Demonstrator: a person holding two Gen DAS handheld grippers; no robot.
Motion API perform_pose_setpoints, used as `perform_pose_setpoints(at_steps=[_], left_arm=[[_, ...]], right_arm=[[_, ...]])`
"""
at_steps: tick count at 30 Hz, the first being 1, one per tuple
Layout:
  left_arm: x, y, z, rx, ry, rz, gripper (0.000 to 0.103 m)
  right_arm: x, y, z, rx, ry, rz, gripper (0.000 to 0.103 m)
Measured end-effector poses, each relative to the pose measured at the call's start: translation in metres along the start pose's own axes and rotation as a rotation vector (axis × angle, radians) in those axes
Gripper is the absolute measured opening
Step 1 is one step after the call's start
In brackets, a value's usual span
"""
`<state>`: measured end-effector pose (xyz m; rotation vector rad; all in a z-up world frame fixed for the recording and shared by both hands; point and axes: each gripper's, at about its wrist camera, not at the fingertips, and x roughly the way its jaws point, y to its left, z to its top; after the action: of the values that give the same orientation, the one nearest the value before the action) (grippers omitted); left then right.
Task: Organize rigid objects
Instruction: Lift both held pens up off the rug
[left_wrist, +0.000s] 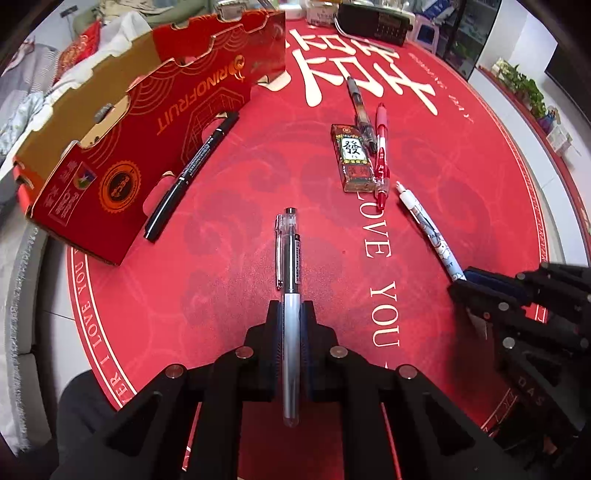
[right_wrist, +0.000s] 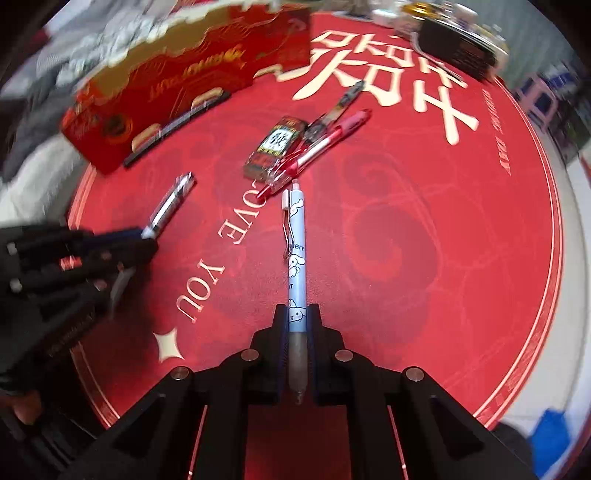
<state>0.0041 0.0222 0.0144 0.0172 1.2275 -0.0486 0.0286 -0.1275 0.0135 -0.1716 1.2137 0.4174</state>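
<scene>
Pens, two in hand. Clear pen (left_wrist: 290, 280): clamped in left gripper (left_wrist: 290, 317), long axis running along the fingers, clicker end forward, over the red mat (left_wrist: 229, 206). Blue pen (right_wrist: 296, 254): clamped in right gripper (right_wrist: 297, 325) likewise, clip end forward. Lengthwise holds probably suit dropping each into the cardboard box (left_wrist: 110, 122). Black marker (left_wrist: 192, 166) lies against the box; red pen (left_wrist: 380, 155), grey pen (left_wrist: 360, 107) and small packet (left_wrist: 352, 158) remain together mid-mat.

- we see a red mat (left_wrist: 258, 177) with cream lettering
- red and gold box (left_wrist: 122, 147)
- pale blue cartoon-print pen (right_wrist: 296, 258)
- clear, silvery pen (left_wrist: 290, 280)
- black marker (left_wrist: 192, 166)
</scene>
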Motion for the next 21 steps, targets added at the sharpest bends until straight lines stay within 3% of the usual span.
perform_pose_setpoints(at_steps=[8, 21], left_arm=[[-0.008, 0.004, -0.006, -0.029, -0.036, -0.021, 0.010], [-0.020, 0.000, -0.001, -0.026, -0.083, 0.017, 0.010]], right_arm=[[-0.016, -0.003, -0.003, 0.069, -0.065, 0.100, 0.011], [-0.036, 0.008, -0.001, 0.074, -0.138, 0.143, 0.011]])
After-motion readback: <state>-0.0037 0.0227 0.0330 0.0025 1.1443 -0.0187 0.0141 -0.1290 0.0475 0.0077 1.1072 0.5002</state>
